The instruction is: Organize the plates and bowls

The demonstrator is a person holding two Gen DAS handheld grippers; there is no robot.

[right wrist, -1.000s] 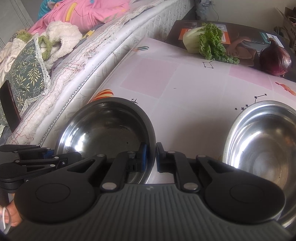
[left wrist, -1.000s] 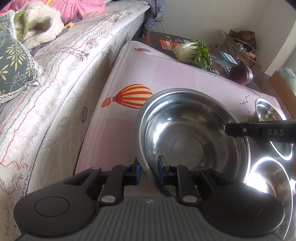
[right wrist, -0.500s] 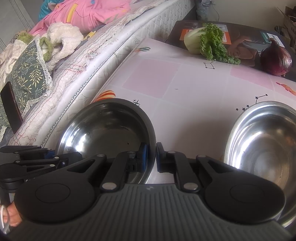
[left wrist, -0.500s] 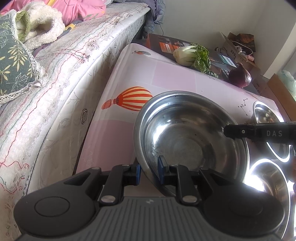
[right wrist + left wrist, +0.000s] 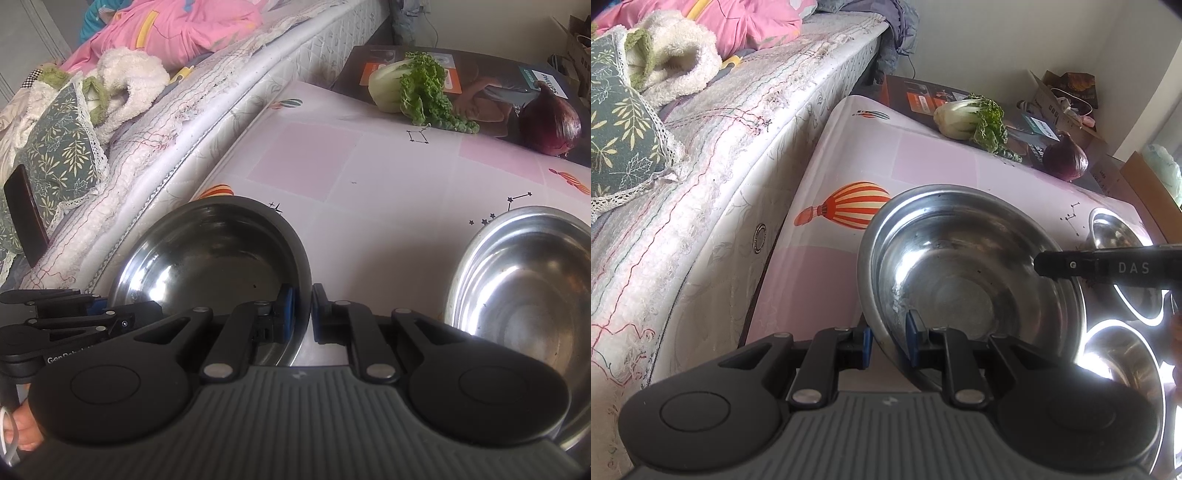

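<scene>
Steel mixing bowl [image 5: 964,273] sits between the two tools, tipped up off the pink counter [image 5: 923,155], both clamped on its rim. Judgement: thin stainless, light, rigid, won't crack, but polished and slick, so a rim pinch can pivot or slide. The rolled lip is the only real purchase; two opposed grips look right for this width.

Left tool [image 5: 888,341]: jaws nearly together, blue pads straddling the near-left rim, one inside and one outside, pinching the wall.

Right tool [image 5: 303,308]: jaws pressed close on the bowl's right rim, inner blue pad against the inside wall, outer finger against the outside. From the left camera it shows as a black bar reaching in over the far-right rim.

Right of the right tool: second steel bowl [image 5: 524,295] resting on the counter, untouched, well clear of the held one. The left camera shows another bowl [image 5: 1115,232] beyond it, so nesting likely remains.
</scene>
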